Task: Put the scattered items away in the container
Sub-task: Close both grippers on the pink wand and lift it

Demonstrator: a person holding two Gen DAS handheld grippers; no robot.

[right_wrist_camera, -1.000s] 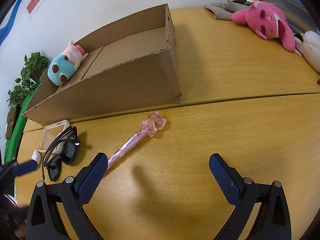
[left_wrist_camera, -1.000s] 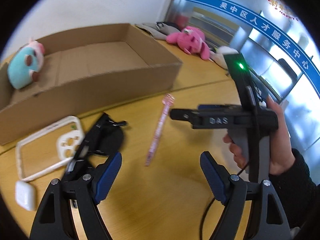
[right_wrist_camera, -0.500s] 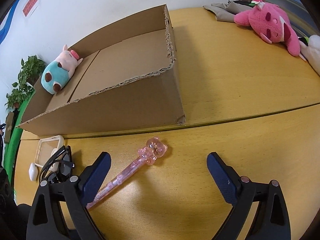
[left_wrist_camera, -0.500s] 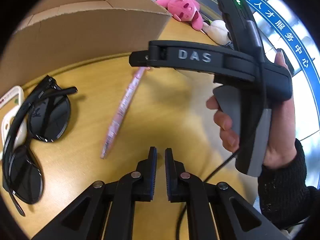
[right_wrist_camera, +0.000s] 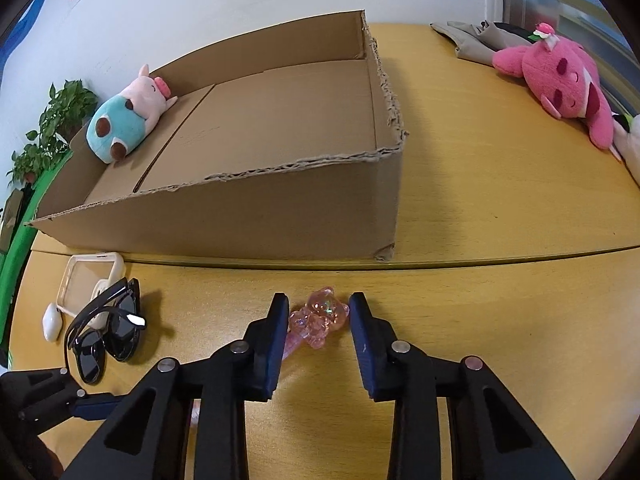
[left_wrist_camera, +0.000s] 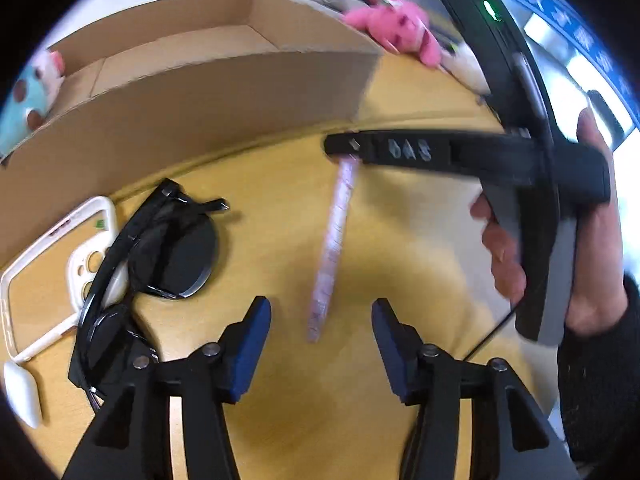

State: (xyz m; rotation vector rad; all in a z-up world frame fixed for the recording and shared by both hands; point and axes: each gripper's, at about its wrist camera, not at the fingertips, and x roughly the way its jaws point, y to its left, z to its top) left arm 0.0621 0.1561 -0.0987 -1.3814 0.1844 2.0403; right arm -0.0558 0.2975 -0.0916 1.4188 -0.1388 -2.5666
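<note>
A pink pen (left_wrist_camera: 334, 248) with a bear-shaped top (right_wrist_camera: 320, 318) lies on the wooden table in front of an open cardboard box (right_wrist_camera: 248, 200). My right gripper (right_wrist_camera: 318, 330) has its jaws narrowed around the bear top, with small gaps still showing on both sides. My left gripper (left_wrist_camera: 320, 334) is open and empty just short of the pen's lower tip. Black sunglasses (left_wrist_camera: 160, 260) (right_wrist_camera: 106, 338), a white phone case (left_wrist_camera: 52, 256) (right_wrist_camera: 86, 276) and a small white earbud case (left_wrist_camera: 20, 392) (right_wrist_camera: 52, 322) lie to the left.
A teal-and-pink plush (right_wrist_camera: 126, 120) rests at the box's far left end. A pink plush (right_wrist_camera: 560, 80) and grey cloth (right_wrist_camera: 468, 40) lie at the table's back right. A potted plant (right_wrist_camera: 52, 120) stands at far left.
My right gripper moved down onto the pen and narrowed its jaws around the bear top. My left gripper, shut half a second ago, has opened and now faces the pen's lower end.
</note>
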